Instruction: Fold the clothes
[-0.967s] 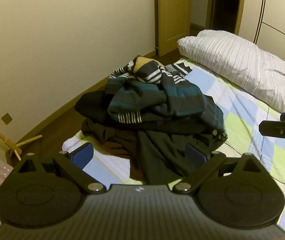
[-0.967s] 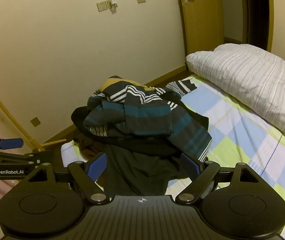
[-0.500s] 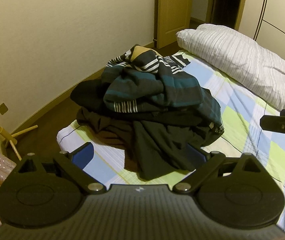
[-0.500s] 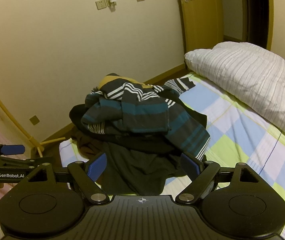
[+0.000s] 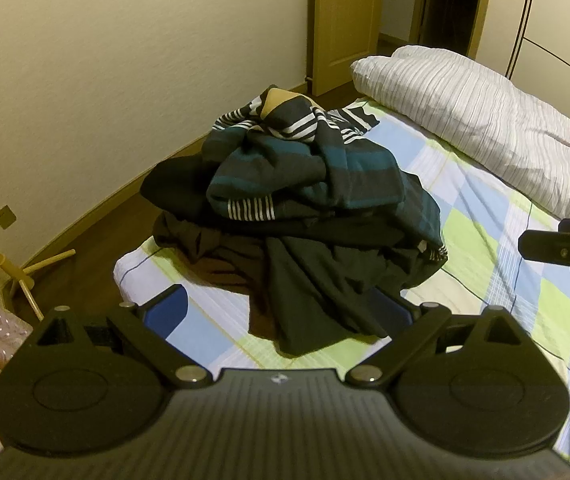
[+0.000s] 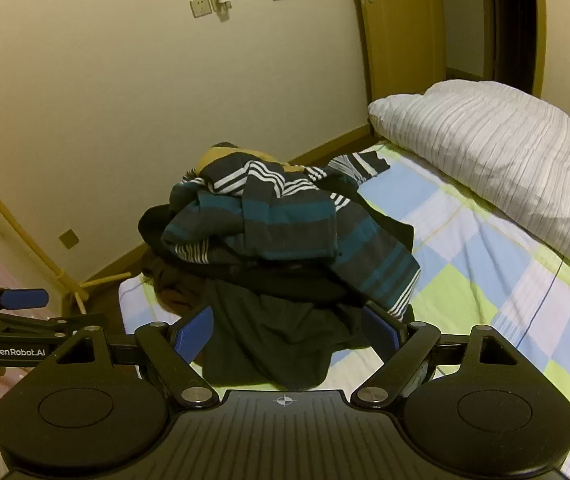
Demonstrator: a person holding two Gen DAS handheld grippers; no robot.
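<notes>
On the near corner of the bed (image 5: pixel 485 216), by the wall side, sits the heap of clothes (image 5: pixel 309 216) I am meant to fold: a striped teal-and-grey garment (image 6: pixel 277 220) crumpled on top, with black pieces and a dark grey garment (image 5: pixel 317 292) spilling toward me underneath. I judge all of it soft, light and limp; nothing will keep its shape once lifted, and the layers will likely drag on one another, so pulling from the middle would bring up a tangle. A free hem or edge looks like the best place to take hold, and the loose lower edge of the dark grey piece, lying flat on the checked sheet (image 6: pixel 485 280), is the closest. My left gripper (image 5: pixel 285 312) has its blue pads spread wide with nothing between them, angled down at that near edge. My right gripper (image 6: pixel 289 332) is likewise spread wide and holds nothing, though cloth lies just ahead of it. Beyond the heap a striped white duvet (image 6: pixel 505 152) is bunched across the bed, well apart from the clothes.
</notes>
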